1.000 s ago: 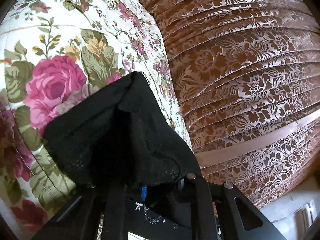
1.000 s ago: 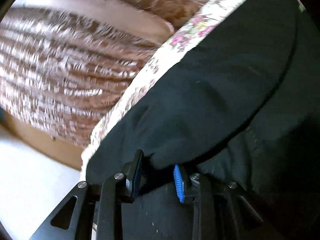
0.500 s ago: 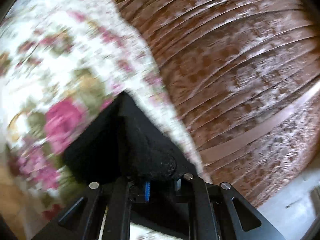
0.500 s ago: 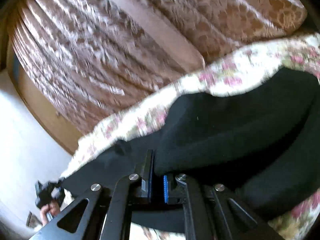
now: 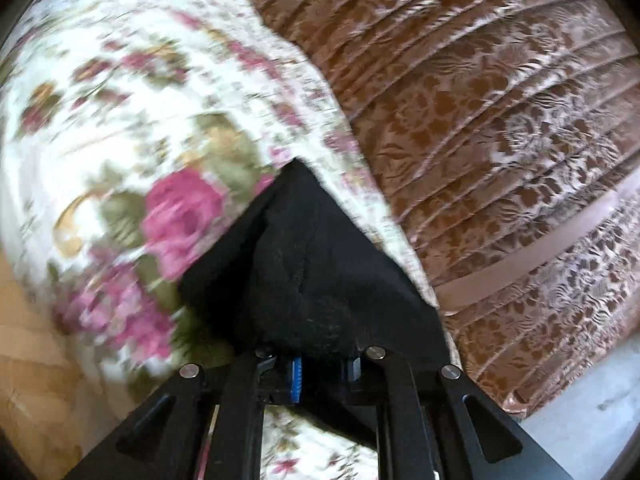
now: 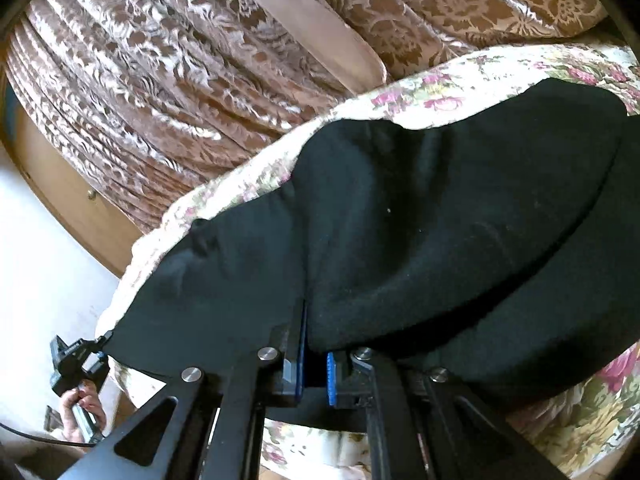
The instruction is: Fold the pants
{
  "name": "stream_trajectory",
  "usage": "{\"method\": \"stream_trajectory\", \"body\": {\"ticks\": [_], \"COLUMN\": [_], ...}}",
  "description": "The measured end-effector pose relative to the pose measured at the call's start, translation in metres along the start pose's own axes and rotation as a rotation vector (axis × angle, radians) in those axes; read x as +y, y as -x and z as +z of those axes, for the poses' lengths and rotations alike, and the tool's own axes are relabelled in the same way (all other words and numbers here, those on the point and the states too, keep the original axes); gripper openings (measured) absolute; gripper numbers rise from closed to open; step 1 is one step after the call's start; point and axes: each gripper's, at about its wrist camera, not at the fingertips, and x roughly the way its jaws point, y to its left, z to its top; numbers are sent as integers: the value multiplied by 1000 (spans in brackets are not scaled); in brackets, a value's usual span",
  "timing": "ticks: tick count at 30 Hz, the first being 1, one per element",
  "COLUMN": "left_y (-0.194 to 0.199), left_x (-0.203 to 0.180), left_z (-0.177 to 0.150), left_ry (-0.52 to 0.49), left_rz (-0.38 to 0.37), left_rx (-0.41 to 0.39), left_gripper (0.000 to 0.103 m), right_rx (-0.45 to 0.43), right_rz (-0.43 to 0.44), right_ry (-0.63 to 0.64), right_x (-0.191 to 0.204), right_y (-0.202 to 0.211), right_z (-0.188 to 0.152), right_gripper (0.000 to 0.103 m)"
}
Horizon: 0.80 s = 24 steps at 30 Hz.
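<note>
The black knit pants (image 6: 440,240) lie on the white quilt with pink roses (image 5: 120,120), and both the left gripper (image 5: 324,368) and the right gripper (image 6: 314,372) are clamped on their near edge. To fold well, I think both hands should lift together and keep this edge tight.

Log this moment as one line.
left claw: shut on black fabric pants | right claw: shut on pants | surface: floral quilt
</note>
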Motion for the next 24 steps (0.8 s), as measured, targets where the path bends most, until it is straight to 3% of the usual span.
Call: {"method": "stream_trajectory", "body": {"ticks": [5,8,12,14,17,19,21,24], "left_y": [6,13,37,49,52,36,8,-39], "left_x": [10,2,-22,-41,-75,-96,-119,-149], "left_z": [-5,-1,6,7,2,1,-7,-23], "left_ry": [-24,-22,-108,-185,-304,-350,-403,-472], "left_rz": [77,114,210,255,255,214,140,89], "left_rx": [25,-11,-163,-258,-334,-309,-239,-122], "left_gripper": [15,17,25,26,29,45,46,46], "right_rx": [18,45,87,86,66,24,-28,-118], "right_rz": [7,20,18,-17,-51,-84,-118,-165], "right_ry": [-37,-36,14,57,51,18,-25,-109], "right_x": [-11,-12,-8,-11,-26,-41,-57,-85], "right_y": [-5,-7,2,16,41,60,75,91], "right_z": [-8,-6,-3,-4,-1,2,8,21], "right_gripper": [8,15,26,26,26,26,26,26]}}
